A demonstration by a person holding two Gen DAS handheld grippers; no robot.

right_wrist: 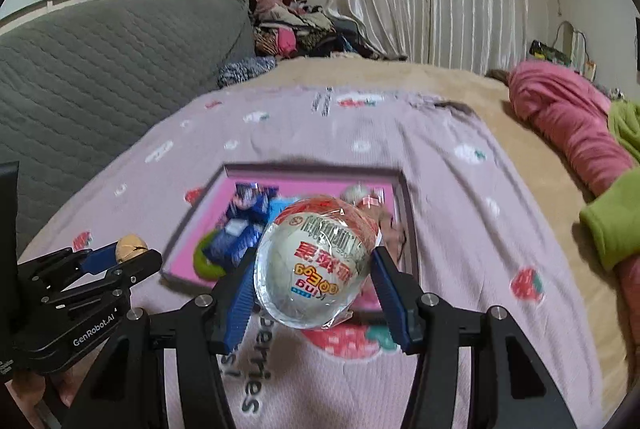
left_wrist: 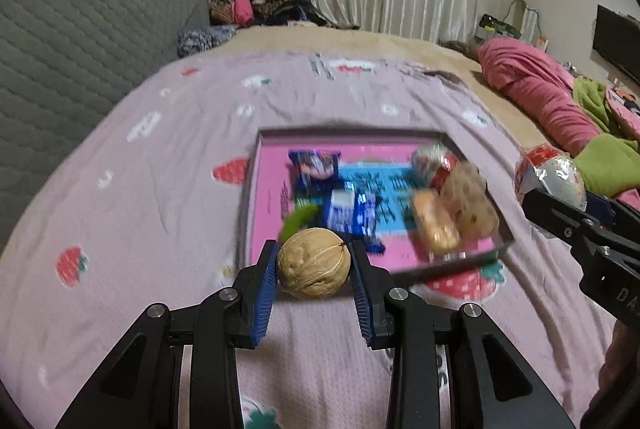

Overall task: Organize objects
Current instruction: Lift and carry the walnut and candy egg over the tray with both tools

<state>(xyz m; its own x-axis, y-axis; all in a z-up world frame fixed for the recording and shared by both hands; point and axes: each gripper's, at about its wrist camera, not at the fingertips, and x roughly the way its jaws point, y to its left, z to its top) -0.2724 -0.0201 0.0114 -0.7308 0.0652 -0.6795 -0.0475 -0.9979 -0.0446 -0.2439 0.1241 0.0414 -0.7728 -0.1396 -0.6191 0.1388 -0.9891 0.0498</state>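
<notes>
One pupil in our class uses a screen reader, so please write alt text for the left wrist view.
The left gripper holds a walnut between its blue fingers, above a pink strawberry-print blanket. Beyond it lies a pink tray of blurred snack packets, and at the right edge the right gripper holds a wrapped egg.

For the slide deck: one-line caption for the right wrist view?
Right gripper holds a wrapped toy egg above the pink tray.

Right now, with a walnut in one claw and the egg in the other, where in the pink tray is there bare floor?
Pink tray: its left strip, between wall and blue packets, is bare. Right side is crowded with wrapped snacks. Walnut in left claw; egg in right claw.
</notes>
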